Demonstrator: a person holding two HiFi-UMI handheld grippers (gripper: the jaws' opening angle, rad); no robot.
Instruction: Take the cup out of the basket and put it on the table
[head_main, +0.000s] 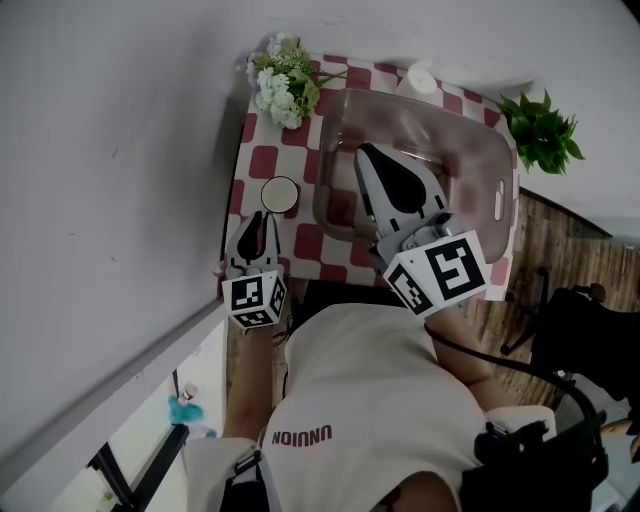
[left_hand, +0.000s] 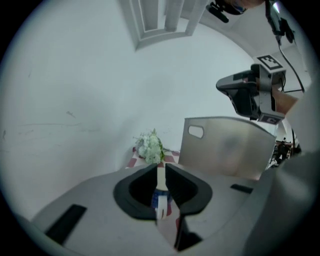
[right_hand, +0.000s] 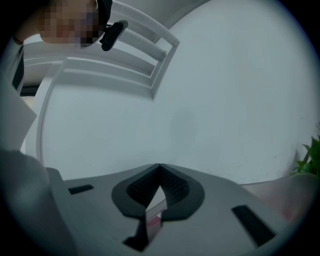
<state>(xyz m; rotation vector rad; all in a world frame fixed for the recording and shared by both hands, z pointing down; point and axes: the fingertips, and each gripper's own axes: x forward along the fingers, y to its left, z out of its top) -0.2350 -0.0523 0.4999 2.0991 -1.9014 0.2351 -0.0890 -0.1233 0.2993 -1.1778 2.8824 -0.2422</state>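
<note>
**Item, far left: left gripper (head_main: 262, 218).** It is tipped a little nose-down above the bench (head_main: 262, 160). Its jaws stand a narrow slot apart. A sliver of white and blue shows through the slot, lower than the pads. By my judgement the pads press on nothing, so this gripper is empty.

**Item: cup (head_main: 280, 195).** It stands upright on the checked cloth, mouth up. It sits just ahead of the left jaws' tips, a touch to their right and below them, and well to the left of the right jaws. It is outside the basket, so the placing looks done. A spot this close to those tips suits a set-down by that gripper.

**Item: white flowers (head_main: 285, 85).** They lie beyond the left jaws at the bench's far corner, against the wall. They are decoration, out of any likely path.

**Item: basket (head_main: 480, 140).** It is clear plastic and sits directly beneath the right jaws. Only the cloth's checks show through its walls, so I judge it emptied.

**Item: right gripper (head_main: 368, 150).** It is held level over the basket. Its jaws are closed, tips meeting, with nothing between them. It looks idle there, probably keeping out of the other gripper's way.

**Item, far right: green plant (head_main: 540, 130).** It is off to the right of the right jaws, past the basket's corner, and has no part in the job.
</note>
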